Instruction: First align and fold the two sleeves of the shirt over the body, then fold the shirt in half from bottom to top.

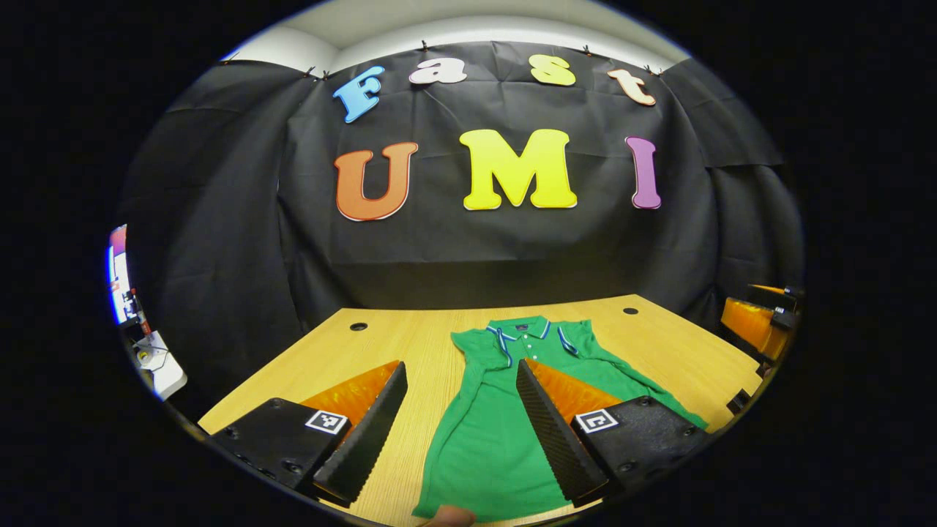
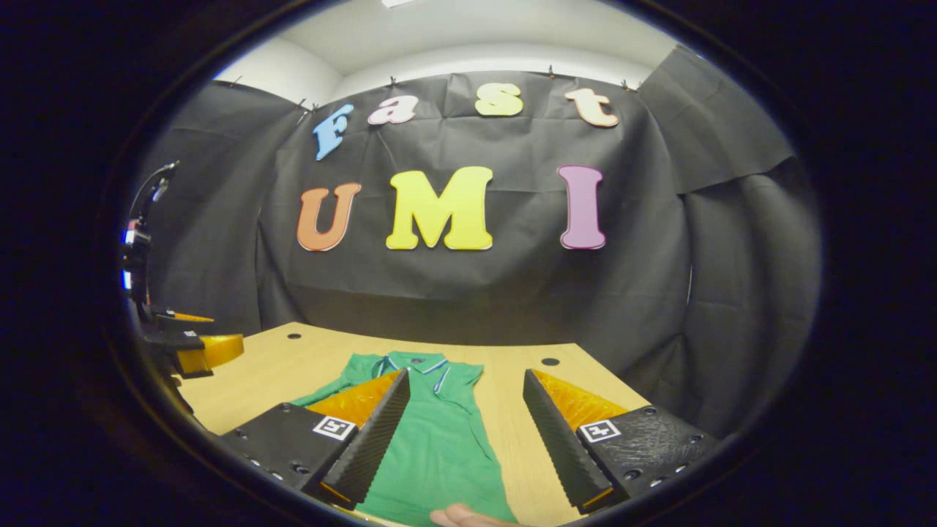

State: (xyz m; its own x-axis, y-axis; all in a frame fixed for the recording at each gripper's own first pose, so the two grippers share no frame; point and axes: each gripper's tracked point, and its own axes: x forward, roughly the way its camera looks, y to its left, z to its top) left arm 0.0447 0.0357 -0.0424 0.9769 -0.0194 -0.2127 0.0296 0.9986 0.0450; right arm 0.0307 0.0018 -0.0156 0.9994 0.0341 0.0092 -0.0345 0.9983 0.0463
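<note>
A green polo shirt [image 1: 498, 432] lies flat on the wooden table [image 1: 410, 344], collar toward the booth's back wall, hem toward the near edge. Its collar [image 1: 521, 329] carries pale stripes, and a short row of buttons runs down from it. In the left gripper view the shirt's far-side sleeve spreads out over the wood, while the other side lies tucked along the body.

The left gripper [image 1: 461, 432] hangs above the shirt's lower half, fingers spread wide and grasping nothing; one finger sits over bare wood beside the shirt, the other over the green cloth. The right gripper [image 2: 465, 439] hovers over the shirt too, fingers parted and empty, one over the shirt's shoulder side, the other over bare table [image 2: 512, 380] beyond the shirt's edge.

At the shirt's hem, a fingertip [image 2: 465, 516] of a person peeks in, touching or just beside the cloth.
</note>
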